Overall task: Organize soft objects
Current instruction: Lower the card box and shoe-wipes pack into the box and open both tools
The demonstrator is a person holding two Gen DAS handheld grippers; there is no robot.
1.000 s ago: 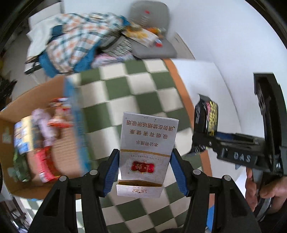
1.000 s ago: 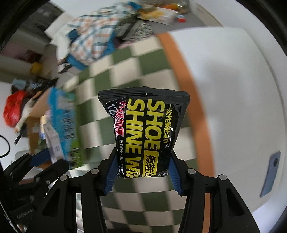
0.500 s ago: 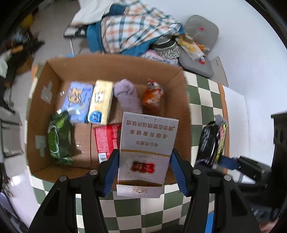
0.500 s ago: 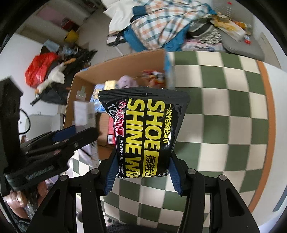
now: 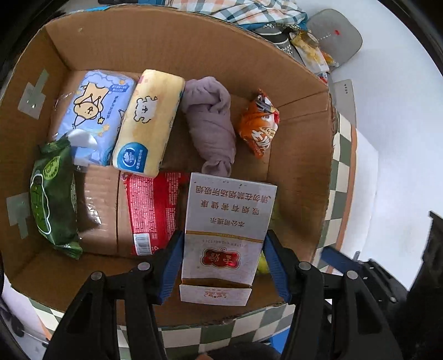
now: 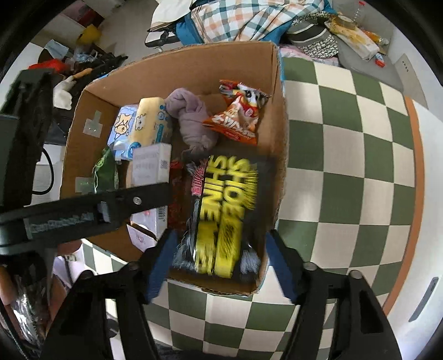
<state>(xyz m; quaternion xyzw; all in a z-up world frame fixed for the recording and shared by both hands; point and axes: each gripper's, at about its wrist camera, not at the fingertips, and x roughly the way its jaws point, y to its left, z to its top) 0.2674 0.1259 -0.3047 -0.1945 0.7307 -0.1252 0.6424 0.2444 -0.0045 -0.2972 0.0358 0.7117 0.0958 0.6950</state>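
Left wrist view: the left gripper (image 5: 223, 250) is clamped on a white cigarette carton (image 5: 229, 221), its blue pads (image 5: 173, 260) pressed against both long sides, the carton's flap end hanging back toward the camera. It is held over the near part of an open cardboard box (image 5: 301, 171) that fills most of the view.

Right wrist view: the right gripper (image 6: 218, 259) has its jaws opening. The black and yellow shoe-shine wipes pack (image 6: 225, 213) lies between them, blurred, clear of both pads, in the box's near right corner at about 6 o'clock of the box.

Counted inside the box, apart from the two packs at the grippers:
- one blue tissue pack (image 5: 91, 116) at 10 o'clock
- one yellow tissue pack (image 5: 148, 121) touching it on the right
- one knotted mauve cloth (image 5: 211, 124) at 12 o'clock
- one orange snack bag (image 5: 259, 124) at 1 o'clock, just beside the cloth
- one green wipes pack (image 5: 52, 199) at 8 o'clock against the left wall
- one red packet (image 5: 152, 210) flat on the floor of the box, partly under the carton

The box stands on a green and white checked cloth (image 6: 346, 171). Beyond it at 12 o'clock lies one plaid garment (image 6: 238, 19).
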